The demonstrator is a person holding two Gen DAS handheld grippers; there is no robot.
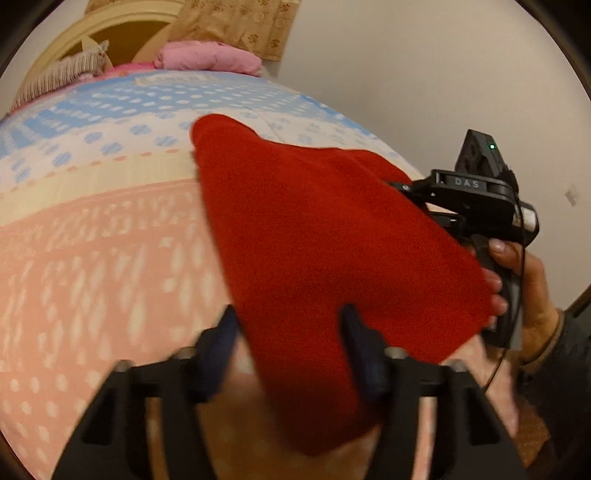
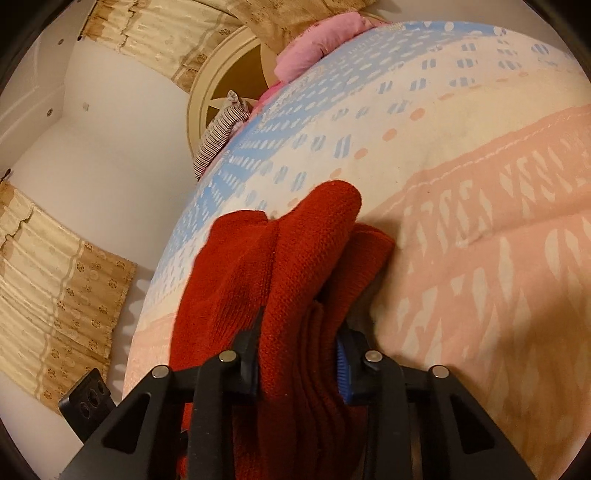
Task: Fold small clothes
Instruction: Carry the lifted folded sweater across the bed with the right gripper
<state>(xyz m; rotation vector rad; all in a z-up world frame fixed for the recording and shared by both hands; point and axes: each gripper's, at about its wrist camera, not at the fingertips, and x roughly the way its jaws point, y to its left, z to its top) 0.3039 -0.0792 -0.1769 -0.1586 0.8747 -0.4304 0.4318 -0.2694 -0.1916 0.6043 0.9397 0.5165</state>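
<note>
A red knitted garment hangs folded above the patterned bed cover. In the left wrist view my left gripper is open, its fingers either side of the garment's lower edge, not closed on it. My right gripper shows at the garment's right side, its tips hidden in the cloth. In the right wrist view my right gripper is shut on a thick bunch of the red garment, which drapes forward over the bed cover.
Pink bedding and a striped cloth lie at the bed's far end by a cream headboard. A white wall is on the right. Beige curtains hang left in the right wrist view.
</note>
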